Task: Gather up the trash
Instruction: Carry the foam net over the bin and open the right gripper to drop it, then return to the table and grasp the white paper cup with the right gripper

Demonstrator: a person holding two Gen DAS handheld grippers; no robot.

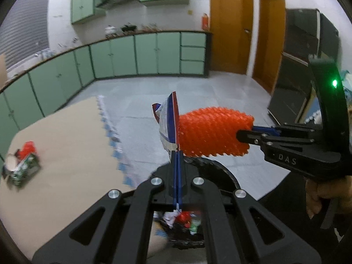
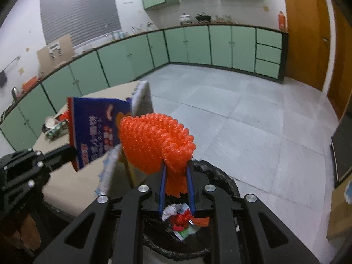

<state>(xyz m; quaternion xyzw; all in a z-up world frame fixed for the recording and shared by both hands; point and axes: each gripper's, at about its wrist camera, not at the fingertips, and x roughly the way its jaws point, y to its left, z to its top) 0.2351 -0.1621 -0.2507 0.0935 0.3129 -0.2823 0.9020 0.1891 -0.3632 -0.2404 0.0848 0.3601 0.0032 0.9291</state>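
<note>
My left gripper (image 1: 177, 154) is shut on a blue and white snack wrapper (image 1: 168, 121), held upright; the wrapper also shows in the right wrist view (image 2: 94, 129). My right gripper (image 2: 176, 165) is shut on an orange foam net sleeve (image 2: 154, 140), which also shows in the left wrist view (image 1: 211, 132) right beside the wrapper. Both are held above a black-lined trash bin (image 2: 222, 176) that holds crumpled wrappers and a red net (image 2: 181, 217). On the beige table (image 1: 66, 154) lie a green packet (image 1: 24, 169), a white cup (image 1: 10, 161) and a red piece (image 1: 27, 148).
Green floor cabinets (image 1: 154, 52) line the far walls. Wooden doors (image 1: 231, 28) stand at the right. A black cabinet (image 1: 308, 66) is at the far right. Grey tiled floor (image 2: 242, 121) lies beyond the bin. The table's fringed cloth edge (image 1: 114, 138) runs beside the bin.
</note>
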